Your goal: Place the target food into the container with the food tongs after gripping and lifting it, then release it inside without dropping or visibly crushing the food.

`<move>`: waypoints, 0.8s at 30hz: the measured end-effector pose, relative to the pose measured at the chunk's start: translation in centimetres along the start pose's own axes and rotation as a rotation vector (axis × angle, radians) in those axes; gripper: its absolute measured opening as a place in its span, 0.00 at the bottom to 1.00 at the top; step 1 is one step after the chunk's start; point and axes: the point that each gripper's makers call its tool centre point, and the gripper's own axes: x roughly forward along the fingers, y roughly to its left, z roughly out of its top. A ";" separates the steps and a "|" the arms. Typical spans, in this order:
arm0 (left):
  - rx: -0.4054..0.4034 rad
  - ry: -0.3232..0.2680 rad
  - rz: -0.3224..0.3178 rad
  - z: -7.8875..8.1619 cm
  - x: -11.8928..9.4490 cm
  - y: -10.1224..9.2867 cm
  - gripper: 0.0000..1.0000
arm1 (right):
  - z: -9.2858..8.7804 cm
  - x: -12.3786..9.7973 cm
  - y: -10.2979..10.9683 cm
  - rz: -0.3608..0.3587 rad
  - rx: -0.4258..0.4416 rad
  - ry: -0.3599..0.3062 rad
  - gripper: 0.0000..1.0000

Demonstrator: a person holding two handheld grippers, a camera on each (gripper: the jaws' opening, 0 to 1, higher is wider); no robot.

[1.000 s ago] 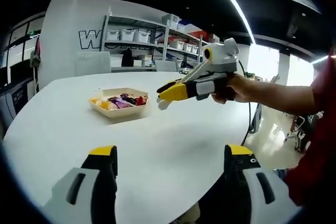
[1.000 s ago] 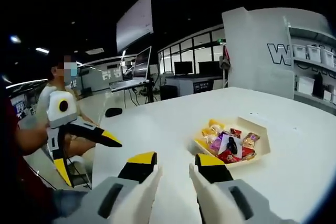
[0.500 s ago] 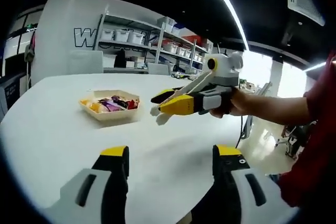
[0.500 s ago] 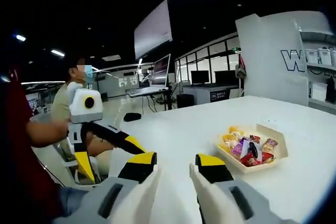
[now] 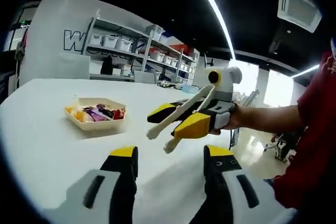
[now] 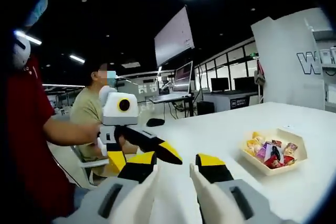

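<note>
Holding both grippers above the white round-edged desk (image 5: 47, 145), I judge the task barely begun: nothing is lifted yet. My right gripper (image 5: 160, 132), seen from the left gripper view, carries a pair of cream plastic food tongs (image 5: 181, 114) clamped along its yellow-tipped jaws, the tong arms splayed apart at their tips with nothing between them; in the right gripper view those jaws stand close with a narrow gap. My left gripper (image 5: 170, 156) has its jaws apart and empty, and it shows again in the right gripper view (image 6: 157, 150), off to the left of my right jaws. The target food sits ahead and to the left of my left gripper, well apart from the tong tips: a heap of small wrapped snacks in yellow, purple and red foil (image 5: 95, 113) lying in a shallow beige hexagonal tray (image 5: 97, 125). Those packets look light, crinkly and slippery, with soft contents that would crush easily, so I would pinch one across its middle with gentle pressure rather than by a loose wrapper end. Which container is to receive it I cannot tell. On the pale wall (image 5: 50, 35) behind the shelving (image 5: 131, 51) a large dark letter "W" begins a word that is cut off; print on the wrappers is too small to read.
</note>
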 end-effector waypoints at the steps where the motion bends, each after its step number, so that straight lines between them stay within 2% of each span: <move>1: 0.001 -0.006 -0.011 0.1 0.0 -0.1 0.38 | 0.1 -0.1 0.1 0.003 -0.001 -0.004 0.25; 2: 0.010 0.007 -0.029 0.0 0.0 -0.3 0.35 | 0.3 -0.1 0.2 0.006 0.003 -0.020 0.25; 9: 0.034 -0.021 -0.081 0.6 0.2 -0.9 0.23 | 0.7 -0.3 0.9 0.042 0.071 -0.057 0.25; 11: 0.046 -0.035 -0.129 0.8 0.2 -1.5 0.16 | 0.7 -0.4 1.0 0.050 0.086 -0.063 0.25; 12: 0.052 -0.033 -0.175 0.8 0.1 -2.2 0.10 | 0.8 -0.3 1.0 0.050 0.089 -0.072 0.25; 13: 0.097 -0.042 -0.217 1.0 0.1 -2.8 0.08 | 1.0 -0.4 1.0 0.047 0.091 -0.080 0.25; 14: 0.104 -0.037 -0.188 1.0 0.2 -2.3 0.08 | 1.0 -0.4 1.0 0.049 0.097 -0.082 0.26; 17: 0.130 -0.013 -0.245 0.9 0.2 -2.7 0.06 | 1.0 -0.5 1.2 0.052 0.098 -0.078 0.27; 21: 0.193 0.028 -0.256 0.5 0.2 -2.4 0.03 | 0.3 -0.9 0.3 0.030 0.108 -0.060 0.31; 23: 0.182 0.038 -0.270 0.3 0.3 -2.5 0.03 | 0.2 -1.1 0.3 0.040 0.159 -0.060 0.31; 24: 0.193 0.041 -0.272 0.2 0.3 -2.5 0.02 | 0.2 -1.2 0.2 0.038 0.151 -0.058 0.32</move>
